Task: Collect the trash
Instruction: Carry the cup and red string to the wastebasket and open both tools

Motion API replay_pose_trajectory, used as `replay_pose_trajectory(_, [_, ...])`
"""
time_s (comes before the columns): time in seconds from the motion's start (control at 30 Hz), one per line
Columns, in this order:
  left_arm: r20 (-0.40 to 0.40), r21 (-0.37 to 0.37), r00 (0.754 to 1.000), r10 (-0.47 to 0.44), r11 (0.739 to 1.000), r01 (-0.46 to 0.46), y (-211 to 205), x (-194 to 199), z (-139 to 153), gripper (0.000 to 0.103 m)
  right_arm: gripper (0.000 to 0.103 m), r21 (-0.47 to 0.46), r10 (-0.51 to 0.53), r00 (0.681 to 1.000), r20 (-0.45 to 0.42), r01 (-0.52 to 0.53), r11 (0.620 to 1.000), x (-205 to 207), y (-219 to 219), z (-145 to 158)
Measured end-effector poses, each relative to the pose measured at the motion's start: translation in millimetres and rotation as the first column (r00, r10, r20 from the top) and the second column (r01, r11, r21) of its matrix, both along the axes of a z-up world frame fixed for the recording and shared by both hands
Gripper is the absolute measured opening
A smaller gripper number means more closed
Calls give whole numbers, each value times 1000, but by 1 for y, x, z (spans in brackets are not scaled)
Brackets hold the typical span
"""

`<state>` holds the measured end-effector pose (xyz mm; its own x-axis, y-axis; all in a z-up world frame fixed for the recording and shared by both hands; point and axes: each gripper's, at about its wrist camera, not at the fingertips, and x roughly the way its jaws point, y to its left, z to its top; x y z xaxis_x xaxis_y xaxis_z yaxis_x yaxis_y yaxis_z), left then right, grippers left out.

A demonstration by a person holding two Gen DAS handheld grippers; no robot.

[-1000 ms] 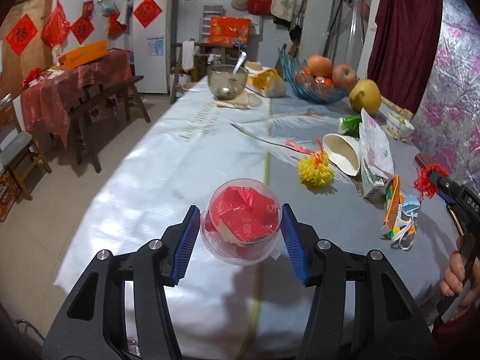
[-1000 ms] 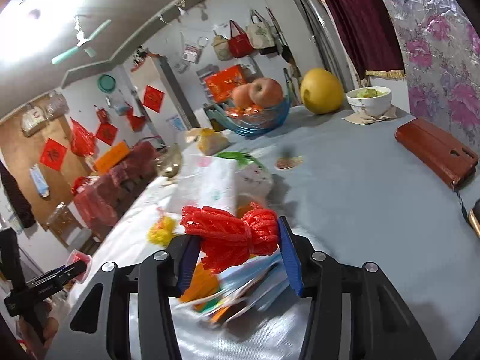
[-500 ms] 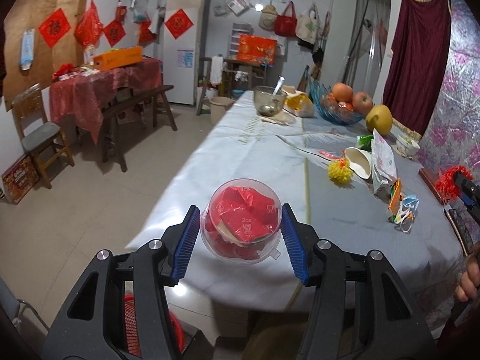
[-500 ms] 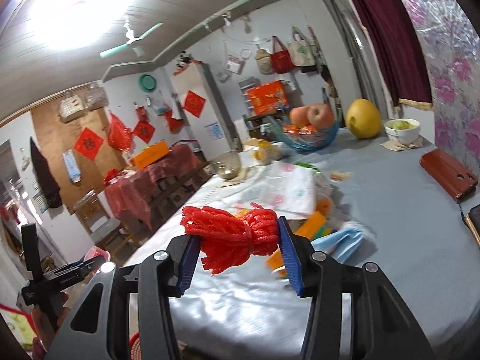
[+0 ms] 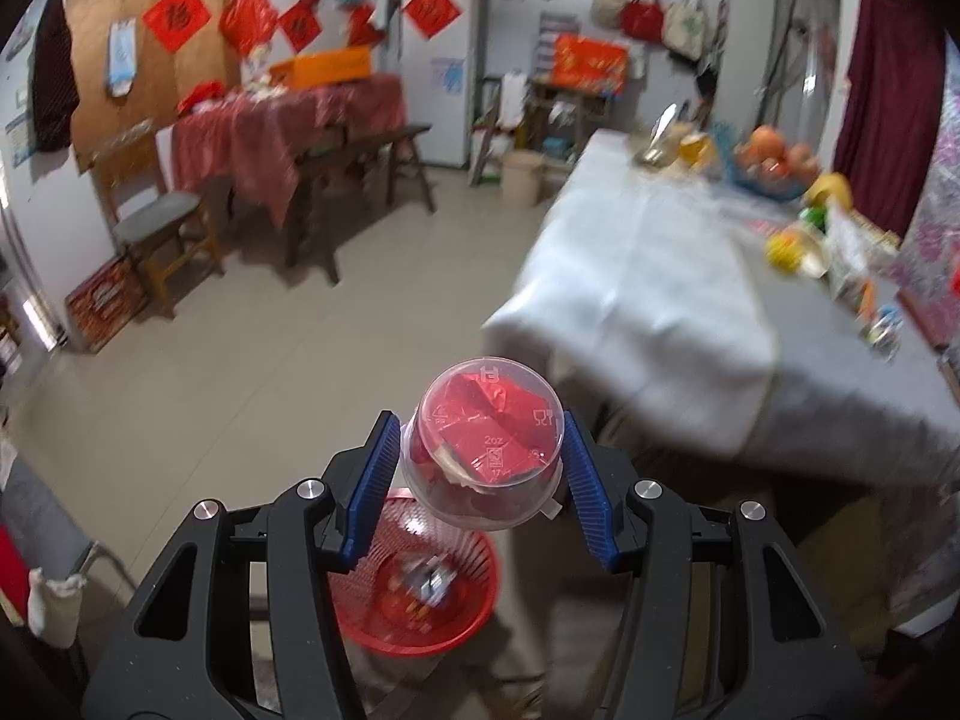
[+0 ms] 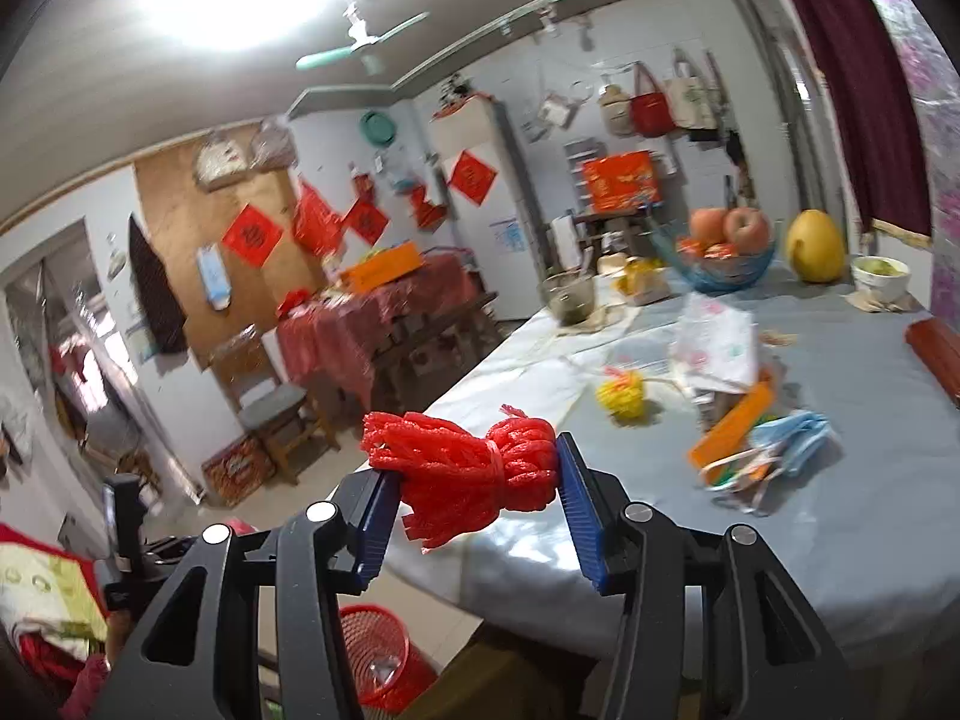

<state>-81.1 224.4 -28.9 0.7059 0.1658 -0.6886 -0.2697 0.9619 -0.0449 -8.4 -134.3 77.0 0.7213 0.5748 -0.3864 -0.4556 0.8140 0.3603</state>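
My left gripper [image 5: 480, 474] is shut on a small clear plastic cup [image 5: 486, 438] stuffed with red foil wrappers. It hangs off the table's corner, above a red mesh waste basket [image 5: 420, 630] on the floor that holds some scraps. My right gripper [image 6: 474, 492] is shut on a bundle of red netting [image 6: 462, 468], raised over the table's near edge. The same red mesh waste basket [image 6: 378, 654] shows below it, partly hidden by the gripper's frame. The left gripper [image 6: 126, 534] appears at the far left of the right wrist view.
On the grey-clothed table [image 6: 840, 510] lie a yellow net ball [image 6: 621, 396], an orange carton [image 6: 729, 426], blue face masks [image 6: 786, 438], a white printed bag [image 6: 714, 348], a red wallet [image 6: 936, 354], a fruit bowl [image 6: 726, 258], a pomelo [image 6: 813, 246]. A chair [image 5: 162, 222] and a red-clothed table [image 5: 282, 120] stand across the tiled floor.
Both grippers swung left off the table, keeping their loads. The left one now looks down at the floor with the red basket beneath it. The right one rose.
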Motion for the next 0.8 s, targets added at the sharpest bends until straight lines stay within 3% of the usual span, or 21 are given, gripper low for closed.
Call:
replay_pose_trajectory(0.37, [-178, -92, 981, 75, 991, -93, 62, -7, -92, 56, 50, -97, 137, 987, -80, -144, 985, -7, 81, -15])
replay_pose_trajectory(0.43, [-201, -108, 977, 75, 989, -98, 66, -6, -104, 65, 50, -116, 155, 983, -102, -166, 979, -6, 95, -22])
replay_pose_trajectory(0.5, [-207, -104, 975, 83, 989, -107, 66, -5, -110, 82, 50, -132, 169, 978, -121, -184, 974, -3, 107, -27])
replay_pose_trajectory(0.67, [-194, -64, 975, 108, 990, -123, 71, -4, -107, 89, 50, -158, 213, 964, -162, -239, 958, -4, 136, -39])
replay_pose_trajectory(0.8, [-152, -20, 972, 179, 983, -184, 86, -11, -91, 94, 50, -177, 272, 941, -202, -308, 935, -10, 165, -50])
